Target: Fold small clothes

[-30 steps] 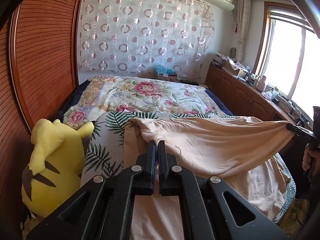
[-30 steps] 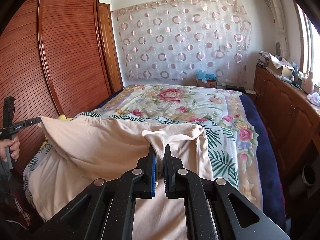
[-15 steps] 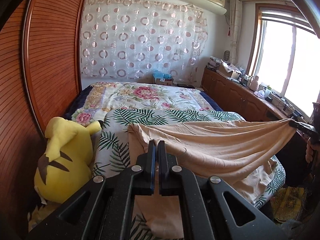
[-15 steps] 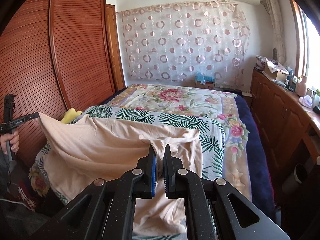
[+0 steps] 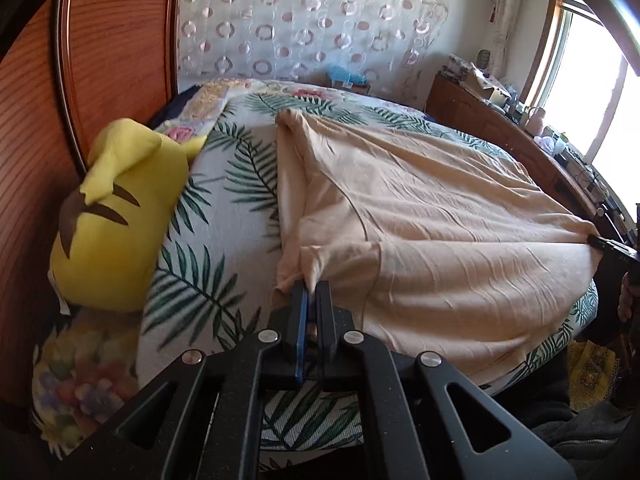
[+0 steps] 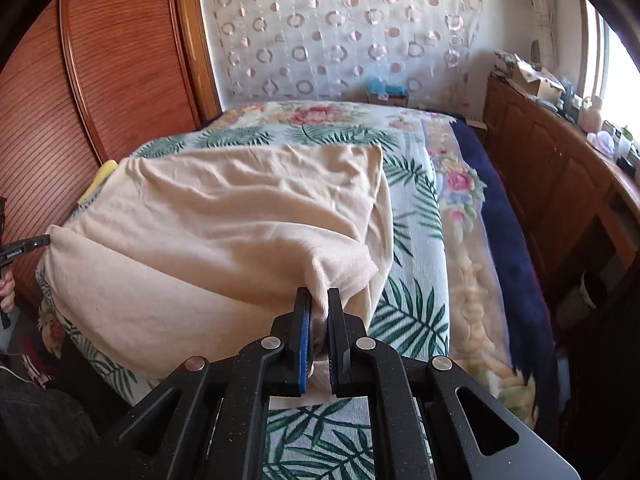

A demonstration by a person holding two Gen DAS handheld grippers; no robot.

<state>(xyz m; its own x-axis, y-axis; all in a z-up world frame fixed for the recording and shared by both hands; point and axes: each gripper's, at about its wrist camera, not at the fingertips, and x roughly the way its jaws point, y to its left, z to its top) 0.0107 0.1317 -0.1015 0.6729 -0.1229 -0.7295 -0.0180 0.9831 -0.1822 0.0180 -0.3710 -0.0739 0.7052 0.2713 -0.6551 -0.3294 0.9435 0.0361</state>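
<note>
Jaws clamped on cloth at both ends: the left gripper (image 5: 312, 286) pinches one near corner of a peach-coloured garment (image 5: 432, 216), and the right gripper (image 6: 319, 294) pinches the other, a bunched fold of fabric caught between its blue-lined pads. The garment lies spread across the near part of a bed (image 6: 416, 312), on a white bedcover printed with green palm leaves, its near edge drawn between the two grippers and its lower hem draping over the bed's near side. In the left wrist view, the right gripper's black tip (image 5: 608, 245) shows at the far right, gripping the garment's corner, with part of the person's hand (image 5: 625, 300) behind it. In the right wrist view, the left gripper's tip (image 6: 26, 245) shows at the far left edge, fast on the opposite corner.

A yellow plush toy (image 5: 116, 212) with brown markings sits against the bed's left side, just beside the garment's left edge but apart from it. Beyond the palm-leaf cover lies a floral quilt (image 6: 320, 114), and a dark blue blanket (image 6: 508, 236) runs along the bed's right side. A reddish wooden wardrobe (image 6: 120, 64) stands to the left, a sheer curtain (image 6: 344, 32) with ring patterns hangs over the far wall, and a wooden cabinet (image 6: 560, 184) cluttered with small items runs beneath a bright window (image 5: 592, 92) on the right.
</note>
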